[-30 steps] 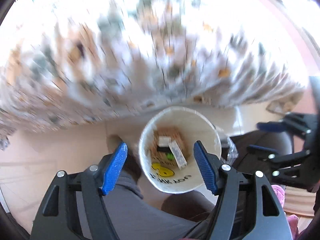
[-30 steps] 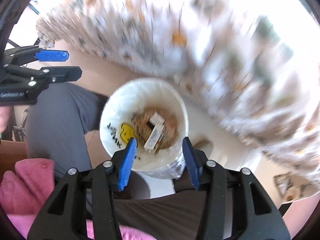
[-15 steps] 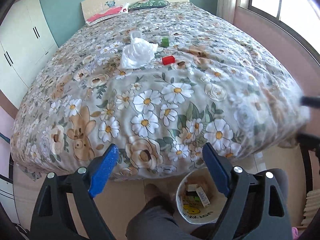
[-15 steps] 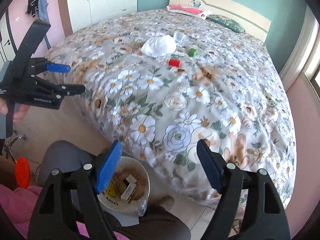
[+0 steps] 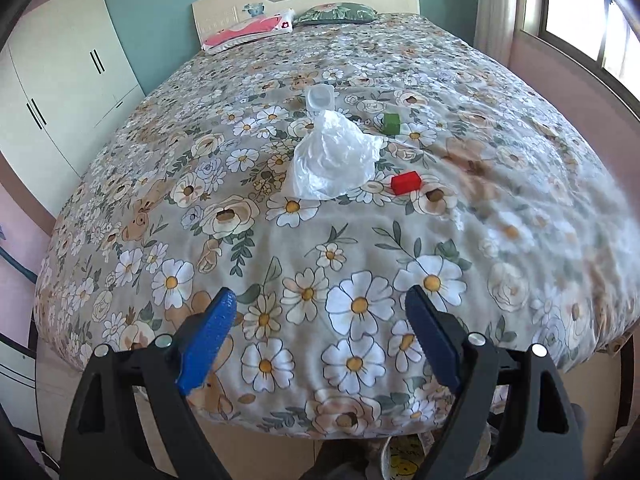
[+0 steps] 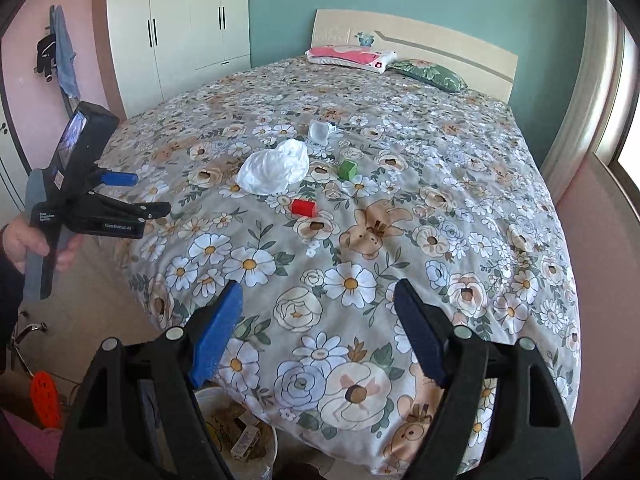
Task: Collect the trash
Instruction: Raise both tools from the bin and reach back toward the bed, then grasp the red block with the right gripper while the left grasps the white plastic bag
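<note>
both grippers held over the foot of the bed (image 5: 360, 240), fingers pointing toward the headboard (image 6: 420, 46). left gripper (image 5: 320, 340): blue pads spread wide, nothing between them. right gripper (image 6: 318, 330): the same, pads well apart, empty. in the right wrist view the left gripper (image 6: 132, 192) shows from the side, off the bed's left edge, gripped by the person's left hand (image 6: 28, 244).

trash lies mid-bed on the floral cover. crumpled white plastic bag (image 5: 332, 160) in the centre. clear plastic cup (image 5: 320, 98) on its side just beyond the bag, toward the pillows, very near the bag; contact unclear. green block (image 5: 391, 123) to the right of the bag, a little apart. red block (image 5: 405, 183) on the near right of the bag, close but not touching. all four well ahead of both grippers.

trash bucket (image 6: 240, 432) on the floor against the foot of the bed, low in the right wrist view, partly hidden behind that gripper's left finger; cardboard scraps and small boxes inside. only a sliver of its rim shows in the left wrist view.

pink pillow (image 6: 352, 56) and green floral pillow (image 6: 430, 74) at the headboard. white wardrobe (image 6: 180, 32) on the left wall. window (image 5: 580, 20) on the right.
</note>
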Action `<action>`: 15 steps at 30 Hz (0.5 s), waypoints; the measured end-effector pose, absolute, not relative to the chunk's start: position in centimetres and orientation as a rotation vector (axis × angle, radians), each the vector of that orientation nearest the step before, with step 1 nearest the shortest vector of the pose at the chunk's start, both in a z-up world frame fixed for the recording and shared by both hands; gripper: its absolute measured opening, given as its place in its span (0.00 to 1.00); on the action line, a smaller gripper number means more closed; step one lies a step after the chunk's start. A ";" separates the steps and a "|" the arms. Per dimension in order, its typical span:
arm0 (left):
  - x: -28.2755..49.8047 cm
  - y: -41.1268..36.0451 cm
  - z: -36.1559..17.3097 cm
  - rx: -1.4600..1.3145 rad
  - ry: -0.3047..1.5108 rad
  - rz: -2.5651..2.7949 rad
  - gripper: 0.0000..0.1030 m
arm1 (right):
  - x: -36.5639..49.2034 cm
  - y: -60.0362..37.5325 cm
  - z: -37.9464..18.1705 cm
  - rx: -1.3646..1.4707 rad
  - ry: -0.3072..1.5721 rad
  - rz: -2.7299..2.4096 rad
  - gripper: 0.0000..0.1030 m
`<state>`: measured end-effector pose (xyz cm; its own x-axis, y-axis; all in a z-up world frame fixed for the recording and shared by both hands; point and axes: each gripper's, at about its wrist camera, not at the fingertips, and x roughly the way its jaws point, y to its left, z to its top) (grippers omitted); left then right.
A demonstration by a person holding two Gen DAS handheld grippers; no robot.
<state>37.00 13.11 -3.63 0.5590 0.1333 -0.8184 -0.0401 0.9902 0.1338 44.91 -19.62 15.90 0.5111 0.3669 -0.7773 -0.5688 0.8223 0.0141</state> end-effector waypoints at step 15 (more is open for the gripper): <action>49.4 15.3 -8.7 0.163 0.957 0.114 0.85 | 53.6 -12.1 7.9 -0.263 0.893 0.695 0.75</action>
